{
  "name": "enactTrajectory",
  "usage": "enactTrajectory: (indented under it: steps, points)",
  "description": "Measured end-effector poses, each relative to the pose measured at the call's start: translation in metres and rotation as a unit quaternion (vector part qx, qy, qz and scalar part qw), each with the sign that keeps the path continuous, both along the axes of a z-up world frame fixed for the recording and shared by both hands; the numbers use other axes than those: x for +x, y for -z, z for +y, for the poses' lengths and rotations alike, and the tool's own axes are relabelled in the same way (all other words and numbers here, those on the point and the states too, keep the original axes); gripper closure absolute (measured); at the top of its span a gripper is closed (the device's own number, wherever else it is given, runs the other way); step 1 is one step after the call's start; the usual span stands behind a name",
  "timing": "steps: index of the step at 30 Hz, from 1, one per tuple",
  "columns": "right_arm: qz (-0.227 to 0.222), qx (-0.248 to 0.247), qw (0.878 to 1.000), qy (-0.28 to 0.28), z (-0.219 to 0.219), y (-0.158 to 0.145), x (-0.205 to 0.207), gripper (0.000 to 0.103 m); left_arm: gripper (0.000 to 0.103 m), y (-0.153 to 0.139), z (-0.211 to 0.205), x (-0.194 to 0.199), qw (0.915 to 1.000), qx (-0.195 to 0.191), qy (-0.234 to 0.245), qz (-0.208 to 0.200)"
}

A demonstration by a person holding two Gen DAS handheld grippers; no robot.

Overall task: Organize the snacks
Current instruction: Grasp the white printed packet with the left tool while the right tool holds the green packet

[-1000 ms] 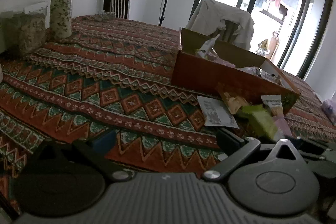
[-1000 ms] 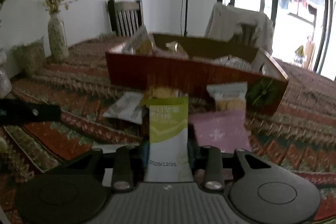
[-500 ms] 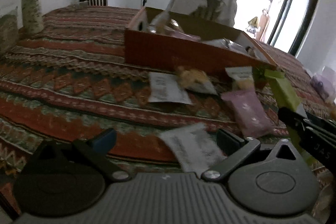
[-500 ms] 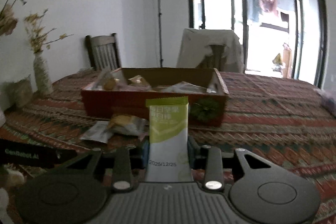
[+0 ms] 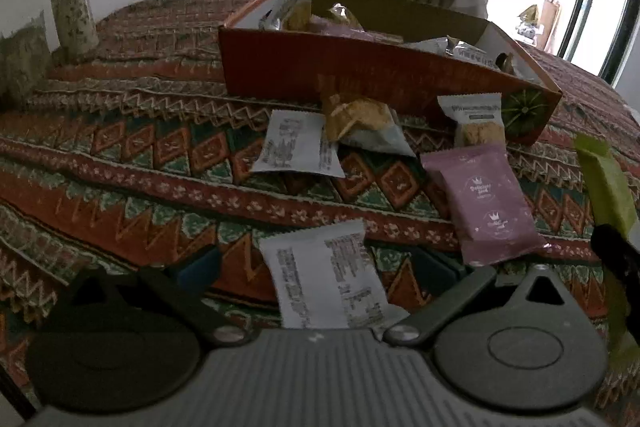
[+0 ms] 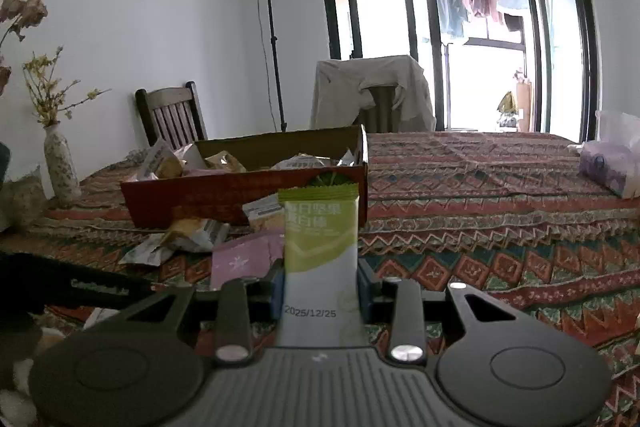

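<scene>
Flower vase (image 5: pixel 74 11), wooden chair (image 6: pixel 172 115), lamp stand (image 6: pixel 272 27)

The right gripper (image 6: pixel 320 291) clamps a green-and-white snack bar packet (image 6: pixel 320 247) upright between its pads, the date 2025/12/25 printed low on the wrapper. Behind it an open red cardboard box (image 6: pixel 240 193) stands on the patterned tablecloth (image 6: pixel 500 227), filled with wrapped snacks. In front of the box lie loose packets: a pink one (image 6: pixel 246 259) just left of the held bar and a crumpled clear one (image 6: pixel 188 231), perhaps biscuits. A flowered vase (image 6: pixel 60 167) stands far left.
</scene>
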State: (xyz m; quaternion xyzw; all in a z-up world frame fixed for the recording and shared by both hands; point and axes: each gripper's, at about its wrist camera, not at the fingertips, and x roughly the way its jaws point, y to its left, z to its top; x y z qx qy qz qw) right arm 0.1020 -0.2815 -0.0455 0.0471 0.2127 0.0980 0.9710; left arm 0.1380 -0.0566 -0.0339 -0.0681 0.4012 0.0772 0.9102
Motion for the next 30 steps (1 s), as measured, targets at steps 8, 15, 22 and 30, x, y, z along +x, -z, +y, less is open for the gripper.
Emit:
enactTrajectory:
  steps: [8,15,22,30]
  points:
    - [0.006,0.009,1.0,0.001,-0.004,0.006,-0.001,0.068,0.0,0.009,-0.01,0.004,0.9995,0.031,-0.01,0.006]
    - [0.005,0.011,1.0,0.001,-0.003,0.007,-0.003,0.068,0.0,0.009,-0.005,-0.004,0.9995,0.031,0.006,0.005]
    - [0.001,0.008,1.0,-0.004,0.003,0.005,-0.008,0.068,0.053,0.002,0.001,-0.014,0.9994,0.024,0.022,-0.013]
    - [-0.003,0.003,1.0,-0.007,0.006,0.002,-0.011,0.068,0.061,-0.004,0.011,-0.021,0.9982,-0.006,0.046,-0.039]
